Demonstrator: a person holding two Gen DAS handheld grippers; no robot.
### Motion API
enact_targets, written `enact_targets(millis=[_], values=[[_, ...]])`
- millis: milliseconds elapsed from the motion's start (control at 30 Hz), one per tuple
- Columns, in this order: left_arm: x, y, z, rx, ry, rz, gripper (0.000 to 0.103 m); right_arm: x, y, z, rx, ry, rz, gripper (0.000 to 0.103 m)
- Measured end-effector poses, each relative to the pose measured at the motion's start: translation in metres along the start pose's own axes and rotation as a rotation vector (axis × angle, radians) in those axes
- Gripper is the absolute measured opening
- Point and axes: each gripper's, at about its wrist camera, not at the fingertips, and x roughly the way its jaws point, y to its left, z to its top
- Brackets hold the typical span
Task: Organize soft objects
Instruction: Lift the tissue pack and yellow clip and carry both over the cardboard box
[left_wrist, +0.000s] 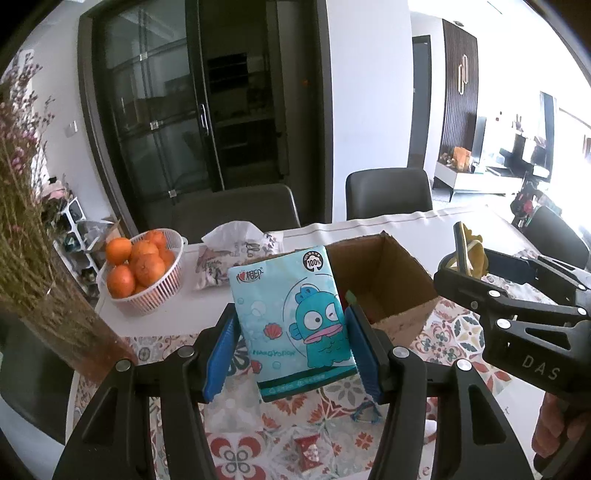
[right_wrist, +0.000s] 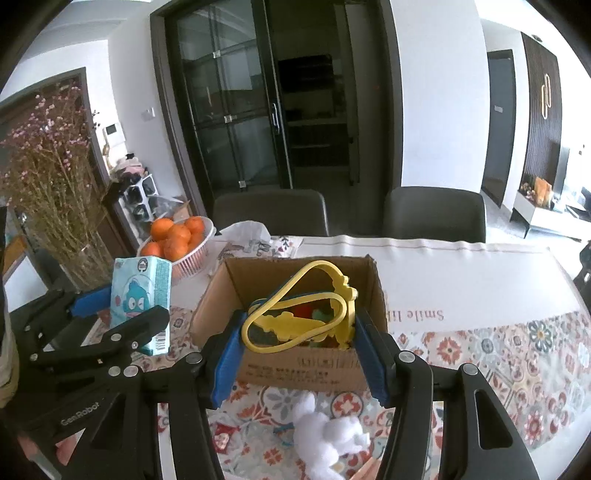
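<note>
two grippers hovered by the cardboard box (right_wrist: 295, 365): the left gripper (left_wrist: 291, 347) clamped a blue tissue pack (left_wrist: 291, 321) beside it, the right gripper (right_wrist: 297, 332) pinched a yellow strap (right_wrist: 295, 314) over its open, partly filled top.

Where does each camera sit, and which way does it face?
Left wrist: on the left gripper, facing across the table; its blue fingers clamp a tissue pack; the right gripper shows.
Right wrist: on the right gripper, over the cardboard box; it holds a yellow toy; a thumb shows.
Shared: box, oranges basket, chairs.
</note>
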Motion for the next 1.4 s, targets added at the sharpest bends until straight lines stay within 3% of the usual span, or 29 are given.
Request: enact_targets(millis=[700,1400], values=[[0.085,0.007,0.022,0.02,0.145,-0.08,0.057,0.085,-0.021,0.034,-0.02,0.163,-0.001,0.058],[0.155,0.005,0.008,0.064,0.358,-0.117,0.057,0.162,-0.036,0.02,-0.033,0.389,0.002,0.058]])
